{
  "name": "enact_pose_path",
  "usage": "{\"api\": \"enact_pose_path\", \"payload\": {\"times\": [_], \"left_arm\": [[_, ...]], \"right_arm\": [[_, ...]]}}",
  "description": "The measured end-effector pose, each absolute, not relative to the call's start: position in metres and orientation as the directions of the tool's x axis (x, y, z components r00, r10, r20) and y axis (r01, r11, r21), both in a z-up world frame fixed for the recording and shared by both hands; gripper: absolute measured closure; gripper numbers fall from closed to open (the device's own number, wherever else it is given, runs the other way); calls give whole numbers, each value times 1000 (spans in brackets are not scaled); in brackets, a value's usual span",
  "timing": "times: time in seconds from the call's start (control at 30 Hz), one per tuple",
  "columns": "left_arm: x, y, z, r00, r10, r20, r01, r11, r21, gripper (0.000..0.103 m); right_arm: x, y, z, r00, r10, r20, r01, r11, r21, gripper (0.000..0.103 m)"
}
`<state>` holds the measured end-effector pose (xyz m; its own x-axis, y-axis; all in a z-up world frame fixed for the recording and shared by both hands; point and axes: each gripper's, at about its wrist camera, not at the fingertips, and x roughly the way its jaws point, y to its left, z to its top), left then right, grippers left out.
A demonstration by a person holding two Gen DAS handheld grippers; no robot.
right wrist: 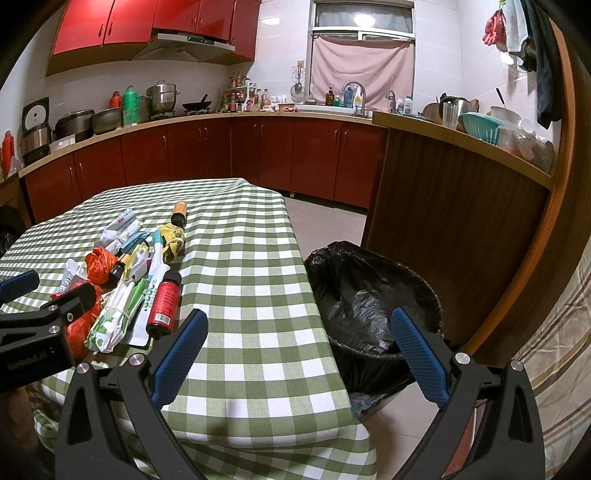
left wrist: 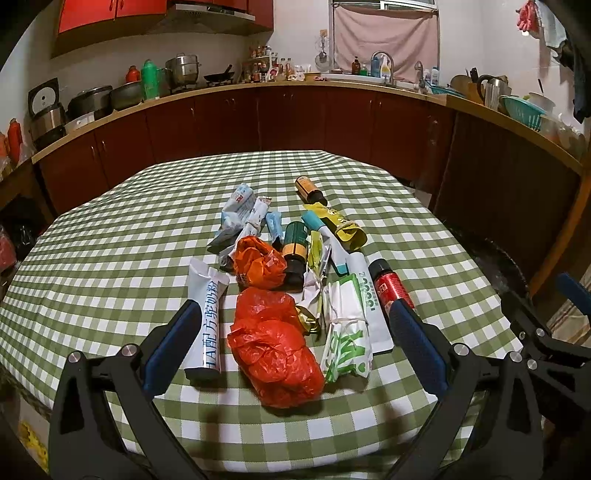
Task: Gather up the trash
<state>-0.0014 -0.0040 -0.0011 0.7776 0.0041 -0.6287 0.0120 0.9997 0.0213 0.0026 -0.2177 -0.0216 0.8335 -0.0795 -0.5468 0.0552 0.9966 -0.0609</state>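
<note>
Both grippers, left gripper (left wrist: 295, 339) and right gripper (right wrist: 295, 354), gape empty; crumpled red plastic bag (left wrist: 275, 350) lies left of black-lined bin (right wrist: 373, 295), likely first pick.

A green-and-white checked cloth (left wrist: 110, 258) covers the desk. On it lie a red crumpled plastic bag (left wrist: 275, 354), an orange bag (left wrist: 258, 267), a red can with black cap (left wrist: 391, 284) and a white-and-green packet (left wrist: 347, 332). The bin liner (right wrist: 369, 291) is black; the cabinets (right wrist: 147, 22) are red.
</note>
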Motion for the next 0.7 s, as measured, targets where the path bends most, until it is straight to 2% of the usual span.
{"api": "enact_pose_path", "payload": {"times": [0.7], "left_arm": [[-1, -4, -3, 777, 7, -630, 12, 1000, 25, 4]], "right_arm": [[3, -218, -22, 834, -80, -547, 57, 997, -58, 6]]}}
